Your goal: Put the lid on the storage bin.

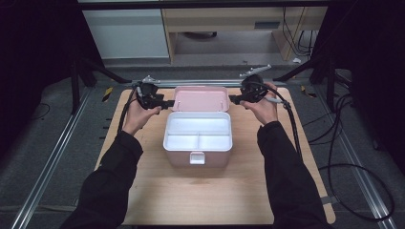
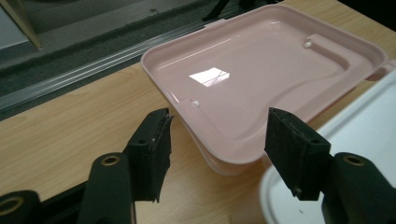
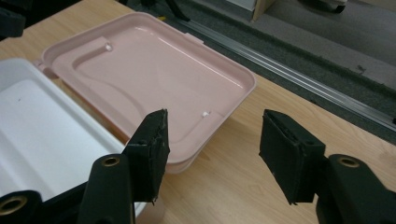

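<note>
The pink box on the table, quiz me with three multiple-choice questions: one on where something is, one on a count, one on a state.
1. Where does the lid lie?
A. behind the box, opened flat
B. in front of the box
C. on the floor

2. How many compartments does the white tray show?
A. one
B. three
C. six

3. How do the left gripper jaws stand?
A. shut on the lid
B. open, astride the lid's corner
C. shut, empty

Answers: 1 A, the lid lies back on the table; 2 B, one long, two smaller; 3 B, gap visible.
</note>
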The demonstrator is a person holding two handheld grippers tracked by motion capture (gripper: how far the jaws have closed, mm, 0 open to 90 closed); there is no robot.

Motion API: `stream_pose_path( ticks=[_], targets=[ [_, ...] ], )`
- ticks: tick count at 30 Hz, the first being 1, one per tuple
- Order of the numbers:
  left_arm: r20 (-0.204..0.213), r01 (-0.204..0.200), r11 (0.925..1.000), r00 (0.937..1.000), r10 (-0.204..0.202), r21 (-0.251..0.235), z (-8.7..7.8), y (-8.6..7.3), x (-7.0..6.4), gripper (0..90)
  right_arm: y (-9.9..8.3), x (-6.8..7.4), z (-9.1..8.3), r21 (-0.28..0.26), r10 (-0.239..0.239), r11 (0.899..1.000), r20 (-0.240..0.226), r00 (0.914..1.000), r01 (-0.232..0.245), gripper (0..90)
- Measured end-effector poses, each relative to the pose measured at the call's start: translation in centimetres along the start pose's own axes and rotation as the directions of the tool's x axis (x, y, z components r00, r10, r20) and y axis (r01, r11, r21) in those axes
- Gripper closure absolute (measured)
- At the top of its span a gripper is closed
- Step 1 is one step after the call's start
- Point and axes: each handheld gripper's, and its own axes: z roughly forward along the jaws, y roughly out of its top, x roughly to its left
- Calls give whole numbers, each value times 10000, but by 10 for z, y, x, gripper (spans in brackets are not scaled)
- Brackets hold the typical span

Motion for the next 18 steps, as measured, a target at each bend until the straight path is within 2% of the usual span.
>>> stream_pose_path(
  ticks=[3,6,7,9,11,18],
  targets=[
    [-198,-62,9999,9998,65,146,11,5,3,397,-3,-5,12,143,306,9994,79,9995,-307,406],
    [-128,103,9999,9999,-102,61,15,5,3,396,-7,-6,23,233,484,9986,42,9988,-484,405],
    [-134,152,9998,9998,-150,135,18,4,4,396,-7,-6,23,233,484,9986,42,9988,-484,405],
    [-176,215,9983,9996,-206,543,29,0,4,383,-12,-4,38,527,523,9972,22,9986,-523,410],
    [-126,229,9971,9997,-221,732,36,-3,5,386,-15,-4,47,711,605,9957,-59,9982,-599,414],
    [-81,477,9936,9989,-471,1024,52,-8,9,392,-26,-5,73,1055,855,9909,-198,9961,-830,425]
  ],
)
